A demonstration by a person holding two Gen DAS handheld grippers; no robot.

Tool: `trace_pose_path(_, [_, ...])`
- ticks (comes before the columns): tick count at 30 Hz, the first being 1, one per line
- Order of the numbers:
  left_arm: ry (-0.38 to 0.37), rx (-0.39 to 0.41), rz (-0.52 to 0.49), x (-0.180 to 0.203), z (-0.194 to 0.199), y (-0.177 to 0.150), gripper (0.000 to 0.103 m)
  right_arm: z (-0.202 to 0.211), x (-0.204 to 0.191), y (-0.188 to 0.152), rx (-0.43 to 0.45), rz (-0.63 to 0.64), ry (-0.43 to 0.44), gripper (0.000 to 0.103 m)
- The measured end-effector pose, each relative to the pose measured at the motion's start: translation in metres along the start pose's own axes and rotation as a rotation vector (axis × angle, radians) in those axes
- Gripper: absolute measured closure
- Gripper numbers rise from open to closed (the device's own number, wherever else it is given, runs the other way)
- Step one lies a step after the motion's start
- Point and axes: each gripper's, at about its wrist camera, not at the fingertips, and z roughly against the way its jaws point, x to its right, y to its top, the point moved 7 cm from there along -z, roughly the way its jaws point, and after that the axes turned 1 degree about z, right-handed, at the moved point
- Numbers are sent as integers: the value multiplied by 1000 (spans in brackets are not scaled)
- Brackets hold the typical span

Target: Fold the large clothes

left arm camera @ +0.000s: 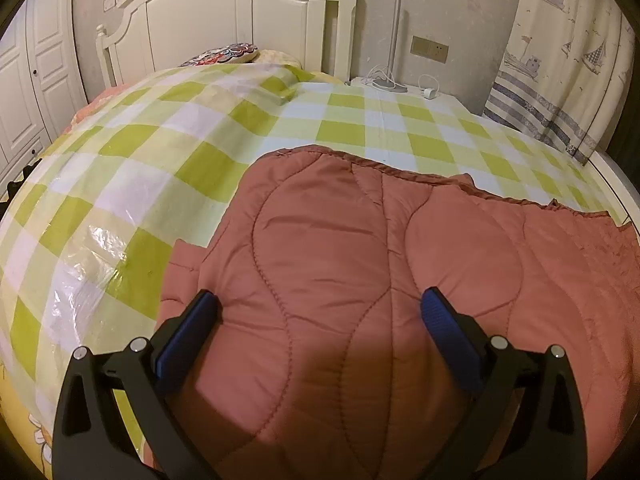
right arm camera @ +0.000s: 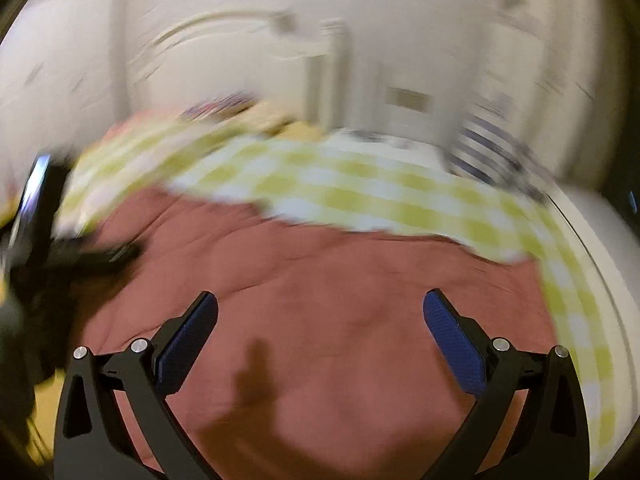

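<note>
Both grippers, left gripper [left arm camera: 319, 312] and right gripper [right arm camera: 320, 314], hover jaws spread wide and empty over the rust quilted garment [left arm camera: 360, 260] lying on the checked bedspread [left arm camera: 160, 152], whose far hem best suits a matched, level pinch.

Matt quilted cloth garment [left arm camera: 360, 280]; glossy plastic-covered bedspread [left arm camera: 120, 208]

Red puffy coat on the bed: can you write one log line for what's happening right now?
item: quilted red garment on checked bed cover | left gripper: open above it | right gripper: open above it, view blurred | nothing gripped
</note>
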Motion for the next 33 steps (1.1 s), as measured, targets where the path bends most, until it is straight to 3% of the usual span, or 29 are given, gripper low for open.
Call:
trace_pose_path(2, [-1, 1, 0, 0, 0, 0, 2, -29, -40, -19, -106, 131, 8, 5])
trace_pose_path(3, [0, 3, 0, 0, 0, 0, 2, -40, -49, -27, -117, 152, -7, 5])
trace_pose_path(5, [-1, 2, 2, -2, 0, 0, 2, -42, -49, -29, -76, 117, 3, 5])
trace_pose_path(7, [1, -1, -2, -2, 0, 1, 2, -41, -40, -29, -109, 74, 62, 5])
trace_pose_path(9, [4, -3, -3, -2, 0, 1, 2, -33, -20, -24, -105, 38, 59, 5])
trace_pose_path(11, [1, -2, -1, -1, 0, 1, 2, -23, 15, -23, -86, -34, -19, 5])
trace_pose_path(16, [2, -1, 0, -1, 0, 1, 2, -20, 111, -58, -124, -272, -131, 5])
trace_pose_path(19, [9, 0, -8, -1, 0, 1, 2, -26, 137, -80, -114, -368, -58, 4])
trace_pose_path(24, [16, 2, -11, -2, -1, 1, 2, -22, 129, -75, -138, -329, -133, 5])
trace_pose_path(26, [16, 1, -11, -2, -1, 0, 2, -10, 123, -66, -102, -325, -153, 5])
trace_pose_path(30, [15, 2, -11, -2, -1, 0, 2, 19, 72, -48, 28, -243, -64, 5])
trace_pose_path(33, [16, 3, -10, -2, -1, 0, 2, 9, 20, -50, 5, -70, -11, 5])
